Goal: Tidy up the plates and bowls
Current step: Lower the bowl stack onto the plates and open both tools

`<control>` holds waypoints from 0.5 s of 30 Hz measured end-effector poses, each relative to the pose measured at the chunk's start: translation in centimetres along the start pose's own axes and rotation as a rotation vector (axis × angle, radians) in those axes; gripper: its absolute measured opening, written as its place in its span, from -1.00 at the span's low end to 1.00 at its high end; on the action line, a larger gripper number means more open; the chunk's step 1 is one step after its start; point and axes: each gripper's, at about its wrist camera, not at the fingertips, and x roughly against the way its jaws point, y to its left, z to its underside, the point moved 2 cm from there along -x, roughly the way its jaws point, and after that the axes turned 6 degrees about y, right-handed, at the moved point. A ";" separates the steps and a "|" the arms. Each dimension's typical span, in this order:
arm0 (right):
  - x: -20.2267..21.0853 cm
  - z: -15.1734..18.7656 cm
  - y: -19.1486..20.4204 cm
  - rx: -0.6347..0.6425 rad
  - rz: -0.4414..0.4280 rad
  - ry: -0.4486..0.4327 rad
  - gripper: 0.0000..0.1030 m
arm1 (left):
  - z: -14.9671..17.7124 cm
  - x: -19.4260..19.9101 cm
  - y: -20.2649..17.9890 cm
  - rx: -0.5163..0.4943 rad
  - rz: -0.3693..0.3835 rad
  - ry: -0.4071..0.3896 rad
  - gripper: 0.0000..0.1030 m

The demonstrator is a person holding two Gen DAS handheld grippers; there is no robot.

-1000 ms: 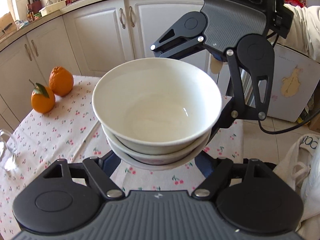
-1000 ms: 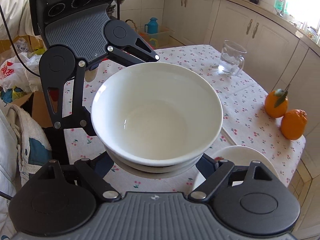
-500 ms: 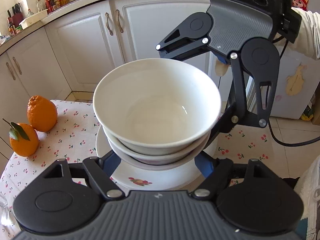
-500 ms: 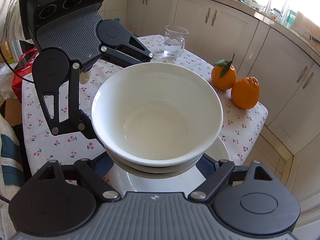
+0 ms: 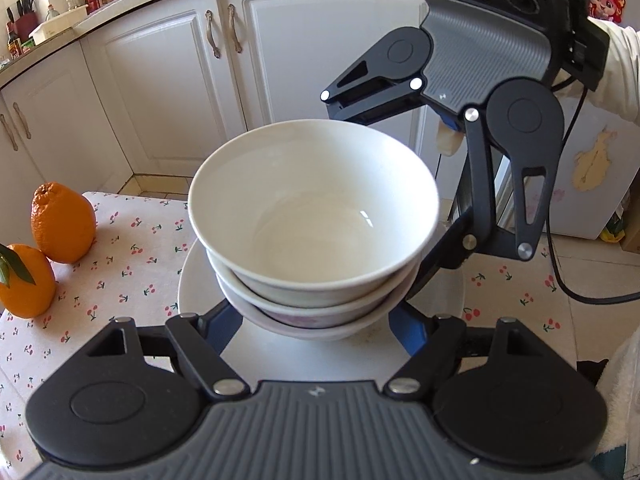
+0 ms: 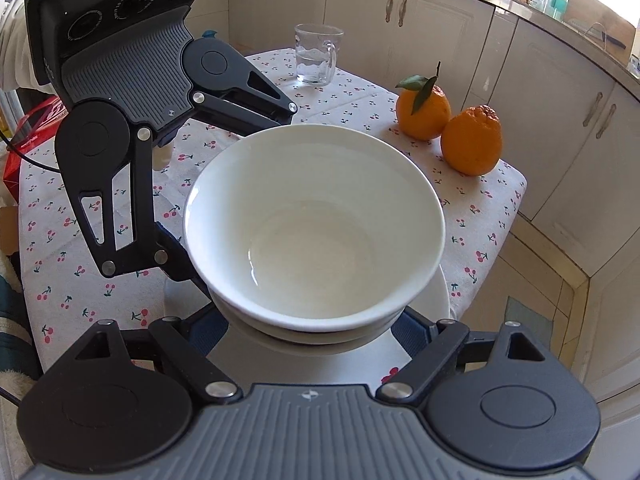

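Both the left gripper and the right gripper clamp the stack of white bowls from opposite sides, holding it directly over the white plate on the cherry-print surface.

A stack of bowls is seen upright, nested one inside another. The top bowl is plain white, glossy and empty; the lowest bowl shows a faint pink pattern on its outer wall. Beneath the stack a white plate lies flat on the cherry-print tabletop, near its edge. Contact between stack and plate cannot be told.
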 end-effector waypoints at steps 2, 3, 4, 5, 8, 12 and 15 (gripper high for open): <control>0.0 0.1 -0.2 -0.010 -0.009 0.001 0.76 | -0.1 0.1 0.0 0.001 0.001 0.000 0.54; 0.0 0.0 -0.2 -0.016 -0.012 0.002 0.76 | 0.0 0.2 -0.2 0.002 0.000 -0.001 0.54; 0.0 0.0 -0.3 -0.019 -0.012 0.002 0.76 | 0.0 0.2 -0.1 0.003 0.001 -0.001 0.55; 0.0 0.0 -0.3 -0.021 -0.012 0.002 0.76 | 0.0 0.2 -0.1 0.006 0.002 -0.001 0.55; -0.1 0.0 -0.5 -0.035 -0.015 0.005 0.76 | -0.1 0.2 -0.1 0.008 -0.002 -0.001 0.55; -0.2 -0.2 -0.5 -0.037 -0.009 0.009 0.77 | 0.1 0.2 -0.2 0.005 -0.017 -0.005 0.55; -0.1 -0.1 -0.3 -0.046 0.002 0.009 0.77 | 0.3 0.6 -0.5 0.004 -0.041 -0.015 0.56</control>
